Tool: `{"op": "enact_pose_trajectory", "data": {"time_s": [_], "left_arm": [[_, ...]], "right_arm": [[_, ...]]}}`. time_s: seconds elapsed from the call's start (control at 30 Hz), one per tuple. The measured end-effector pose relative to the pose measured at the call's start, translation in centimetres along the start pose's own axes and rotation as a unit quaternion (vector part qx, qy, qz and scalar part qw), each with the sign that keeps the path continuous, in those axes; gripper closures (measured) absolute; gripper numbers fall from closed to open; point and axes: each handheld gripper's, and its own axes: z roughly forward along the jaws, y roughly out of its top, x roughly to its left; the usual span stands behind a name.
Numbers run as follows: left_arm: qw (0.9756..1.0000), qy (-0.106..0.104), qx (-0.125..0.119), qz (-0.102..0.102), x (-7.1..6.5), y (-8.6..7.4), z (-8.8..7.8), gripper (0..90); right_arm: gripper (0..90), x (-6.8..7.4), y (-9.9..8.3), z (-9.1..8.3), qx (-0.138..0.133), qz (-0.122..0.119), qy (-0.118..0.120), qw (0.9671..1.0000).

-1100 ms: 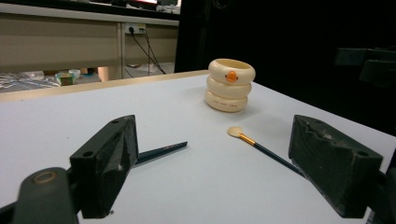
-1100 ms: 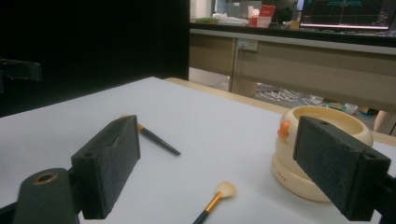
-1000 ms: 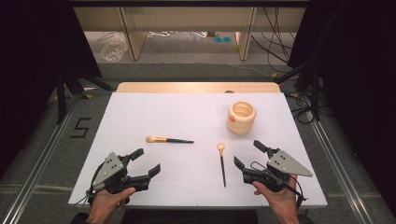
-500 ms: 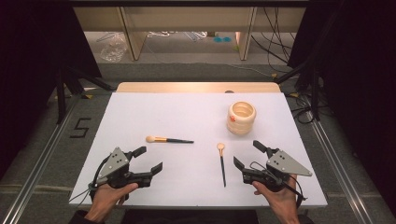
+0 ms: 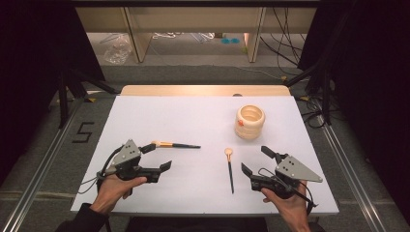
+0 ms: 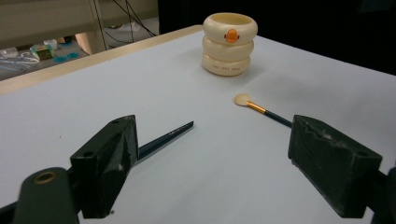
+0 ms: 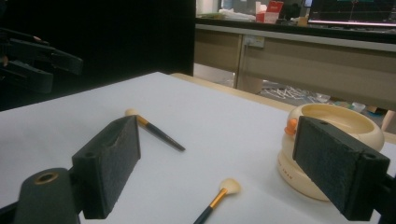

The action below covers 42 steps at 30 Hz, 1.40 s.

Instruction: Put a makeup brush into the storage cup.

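Note:
Two dark-handled makeup brushes lie on the white table top (image 5: pixel 193 116). One brush (image 5: pixel 175 144) lies crosswise at left, and its pale head is beside the far fingertip of my open left gripper (image 5: pixel 157 157). In the left gripper view its handle (image 6: pixel 166 136) juts out from behind one jaw, with the head hidden. The other brush (image 5: pixel 230 166) points away from me, just left of my open right gripper (image 5: pixel 255 159). A cream ringed cup (image 5: pixel 250 122) with a duck face stands upright beyond it. Neither gripper has anything between its jaws.
A bare wooden strip (image 5: pixel 203 90) runs along the table's far edge. Metal rails (image 5: pixel 43 164) flank both sides, with cables on the floor at right. The right gripper view shows the cup (image 7: pixel 286 163) close ahead, partly hidden by a jaw.
My left gripper has moved forward and to the right, up to the head of the left brush. The right gripper and both brushes have stayed put.

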Motion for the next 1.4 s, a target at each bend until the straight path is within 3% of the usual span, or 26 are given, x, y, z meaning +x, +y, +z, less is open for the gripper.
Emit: {"op": "enact_pose_trajectory", "data": {"time_s": [0.13,0.27,0.43,0.53,0.73,0.9,0.97,1.0,1.07,1.13,1.23,1.3,1.33,1.4], "left_arm": [[0.9999,-0.010,0.013,-0.002,0.4,0.3,0.5,16.1],[0.9989,-0.016,0.043,0.011,1.1,0.8,1.4,16.1],[0.9978,-0.011,0.065,0.006,1.8,1.0,2.2,16.4],[0.9960,-0.015,0.085,0.024,2.5,1.1,3.1,16.8],[0.9946,-0.021,0.101,0.013,3.3,1.4,4.0,18.3],[0.9931,-0.024,0.113,0.023,4.3,1.6,5.0,18.8],[0.9931,-0.025,0.114,0.012,4.6,1.6,5.4,19.4],[0.9912,-0.029,0.128,0.018,5.1,1.4,5.7,19.4],[0.9906,-0.029,0.133,0.017,5.2,1.3,5.8,19.7],[0.9881,-0.030,0.149,0.024,5.8,1.2,6.1,19.7],[0.9891,-0.028,0.144,0.009,5.7,1.0,6.5,19.7],[0.9879,-0.030,0.151,0.013,5.8,1.0,6.7,19.7],[0.9851,-0.033,0.167,0.028,5.9,1.1,6.7,19.7],[0.9842,-0.033,0.171,0.033,5.8,1.3,6.9,19.6]], "right_arm": [[16.1,0.0,0.0,0.0,0.001,-0.004,-0.003,1.0000],[16.1,0.0,0.0,0.1,-0.006,-0.007,0.000,1.0000],[16.1,0.0,0.0,0.1,-0.001,-0.008,-0.002,1.0000],[16.2,0.0,0.0,0.1,-0.004,-0.007,-0.003,1.0000],[16.3,-0.1,0.0,0.1,-0.003,-0.008,0.002,1.0000],[16.3,0.0,-0.1,0.1,0.004,-0.003,0.006,1.0000],[16.3,0.0,-0.1,0.1,0.000,-0.001,0.009,1.0000],[16.3,-0.1,-0.1,0.2,-0.004,-0.007,0.006,0.9999],[16.4,0.0,-0.1,0.1,0.004,-0.003,0.007,1.0000],[16.4,0.0,-0.1,0.1,0.004,-0.003,0.004,1.0000],[16.5,-0.1,-0.2,0.3,-0.003,-0.010,0.005,0.9999],[16.5,-0.1,-0.1,0.2,-0.002,-0.007,0.005,1.0000],[16.5,-0.1,-0.1,0.2,-0.002,-0.007,0.005,1.0000],[16.6,0.0,-0.2,0.2,0.002,-0.001,0.004,1.0000]]}}
